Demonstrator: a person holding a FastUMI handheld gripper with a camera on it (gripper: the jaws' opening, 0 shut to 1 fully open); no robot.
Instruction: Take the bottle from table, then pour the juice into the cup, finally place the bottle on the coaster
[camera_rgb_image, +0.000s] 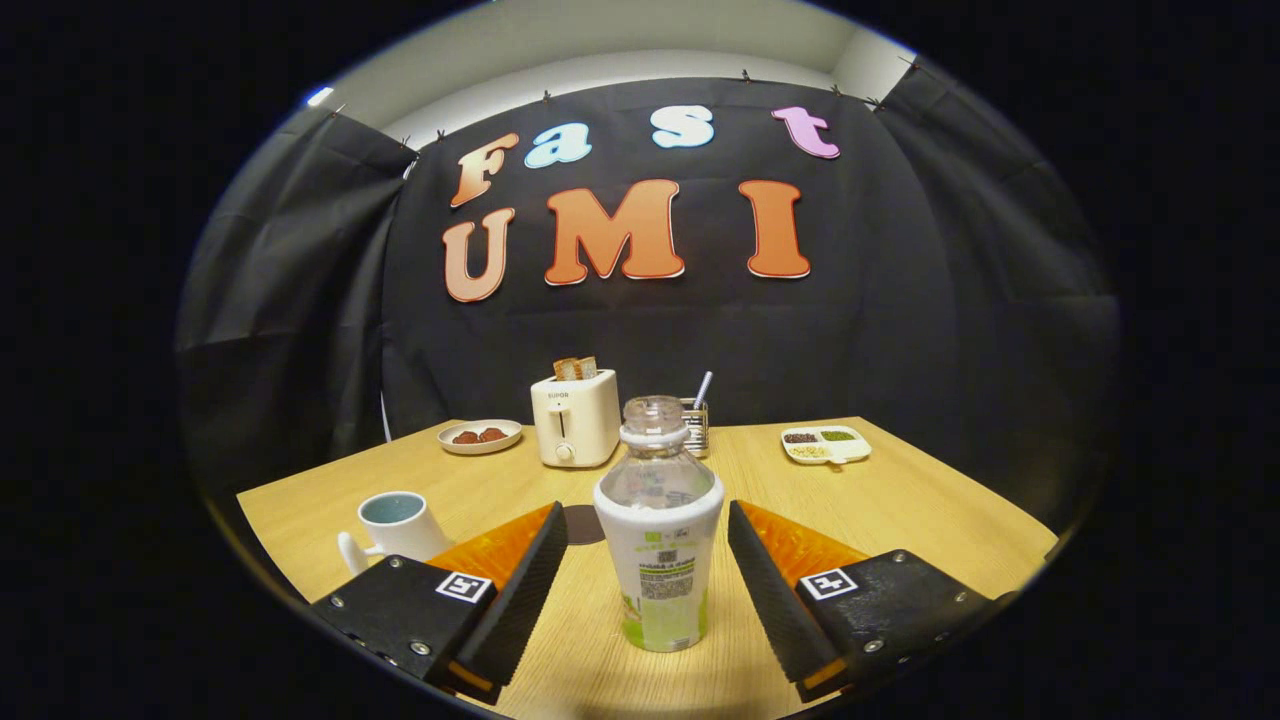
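A: Since the grab comes first, log item 1: bottle (659, 530). Pos?

B: Between the two fingers (528, 590), standing upright on the table (900, 510), long axis vertical, cap off, neck clear, label twd the camera. Gap on both sides; neither pad touches it.

A: Gripper (648, 590) state?

B: Released, jaws spread wide, nothing held. Bottle sits centred in the gap, approx level w/ the fingertips, so a straight squeeze looks enough, in my judgement. No sideways shift needed.

A: Item 2, cup (393, 525)?

B: Beside and just beyond the left finger, partly hidden by it. White, handle twd the near side, mouth up. Contents: can't tell.

A: Item 3, coaster (583, 523)?

B: Dark round disc, just ahead of the left fingertip, between it and the bottle, partly hidden by both.

A: Misc?

B: Well beyond the fingers: toaster (574, 418) w/ bread, plate (480, 436) of snacks, divided tray (826, 444), small rack w/ a utensil behind the bottle neck.

A: Risk?

B: Open neck; a tilt on lift could spill, I'd guess.
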